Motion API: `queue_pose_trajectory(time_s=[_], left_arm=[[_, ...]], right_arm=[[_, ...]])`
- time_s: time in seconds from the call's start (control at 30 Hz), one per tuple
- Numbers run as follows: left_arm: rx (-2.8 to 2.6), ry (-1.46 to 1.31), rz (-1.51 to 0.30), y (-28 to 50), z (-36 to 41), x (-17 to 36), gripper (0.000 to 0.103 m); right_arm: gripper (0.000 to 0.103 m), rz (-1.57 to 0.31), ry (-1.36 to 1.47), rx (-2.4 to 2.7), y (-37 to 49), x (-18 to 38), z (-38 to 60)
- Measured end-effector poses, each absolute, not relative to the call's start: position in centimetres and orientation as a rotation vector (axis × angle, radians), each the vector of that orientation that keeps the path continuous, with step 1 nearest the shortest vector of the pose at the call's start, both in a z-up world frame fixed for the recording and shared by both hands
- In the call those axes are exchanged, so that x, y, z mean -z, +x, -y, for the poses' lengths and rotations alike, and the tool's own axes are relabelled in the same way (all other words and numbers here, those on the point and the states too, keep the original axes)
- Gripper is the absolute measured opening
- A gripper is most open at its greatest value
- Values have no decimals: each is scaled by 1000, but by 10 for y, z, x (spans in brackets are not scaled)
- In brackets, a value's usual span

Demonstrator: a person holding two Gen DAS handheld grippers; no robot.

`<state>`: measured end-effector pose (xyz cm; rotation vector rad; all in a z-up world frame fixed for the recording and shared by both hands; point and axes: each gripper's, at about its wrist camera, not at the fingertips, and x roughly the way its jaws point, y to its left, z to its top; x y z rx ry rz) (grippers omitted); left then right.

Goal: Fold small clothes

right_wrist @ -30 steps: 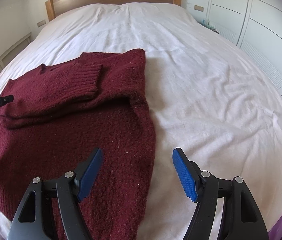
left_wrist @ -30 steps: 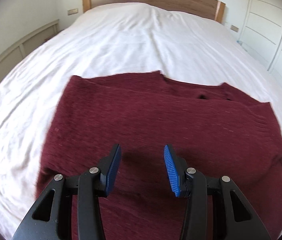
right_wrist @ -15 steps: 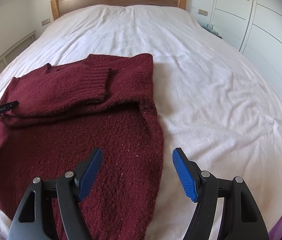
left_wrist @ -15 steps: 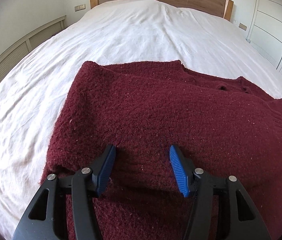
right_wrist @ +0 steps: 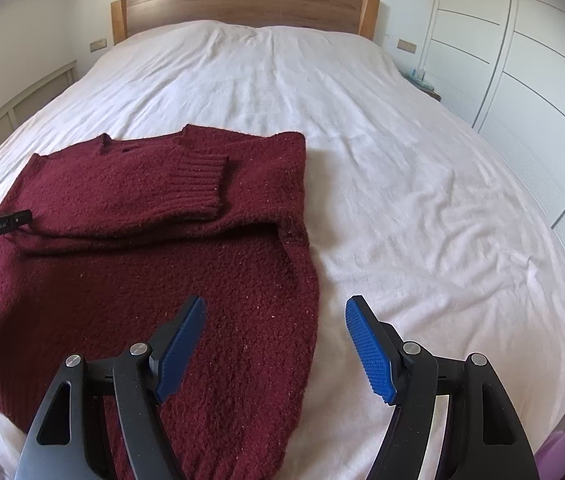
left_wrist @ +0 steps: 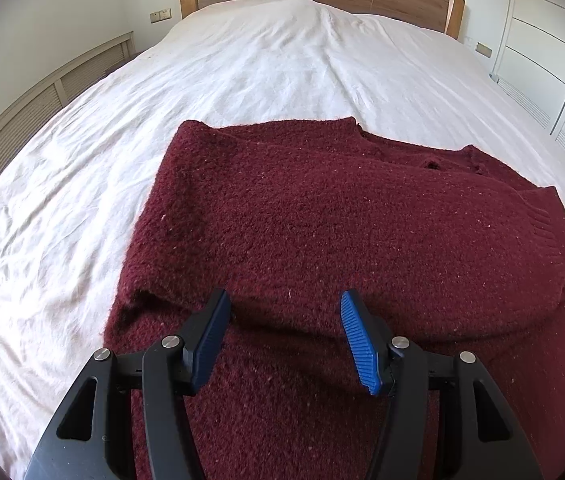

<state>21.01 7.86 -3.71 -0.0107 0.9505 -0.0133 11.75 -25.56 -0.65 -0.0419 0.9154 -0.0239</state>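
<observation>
Sweater [right_wrist: 154, 248], dark red knit, lies flat on the bed [right_wrist: 402, 160] w/ white sheet, well short of the headboard [right_wrist: 242, 4]. Progress, judged from how it lies: both sleeves look folded in across the chest, one ribbed cuff [right_wrist: 198, 184] resting on the body just below the neckline, so the side folds seem done. Left to do, prob.: bring the hem up toward the collar, maybe once more to make a compact packet, then smooth it.

Left gripper [left_wrist: 284, 338] hangs over the sweater's near portion, tilted steeply down toward the fabric; jaws spread, nothing between the pads, and they've just been opening wider. A ridge of knit sits right at the tips, but no pinch on it; can't tell if the tips graze the cloth.

Right gripper [right_wrist: 276, 344] sits at the sweater's right edge, also angled down: jaws spread wide, empty, the left pad over the knit, the right pad over bare sheet, so the edge runs between them. Not gripping. In the right wrist view part of the left tool shows at the sweater's far-left side.
</observation>
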Motion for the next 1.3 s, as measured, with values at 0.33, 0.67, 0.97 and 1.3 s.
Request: queue_pose_trajectory(time_s=[0.33, 0.67, 0.97, 1.3], left_arm=[[-4, -17, -951, 187, -85, 26, 52], [-10, -29, -952, 167, -84, 21, 52], [4, -26, -949, 143, -71, 11, 60], [37, -25, -946, 118, -59, 1, 64]], right_arm=[[74, -902, -105, 65, 107, -2, 252], [74, -905, -125, 69, 100, -6, 249], [75, -900, -135, 72, 95, -10, 248], [78, -882, -179, 68, 79, -24, 237]])
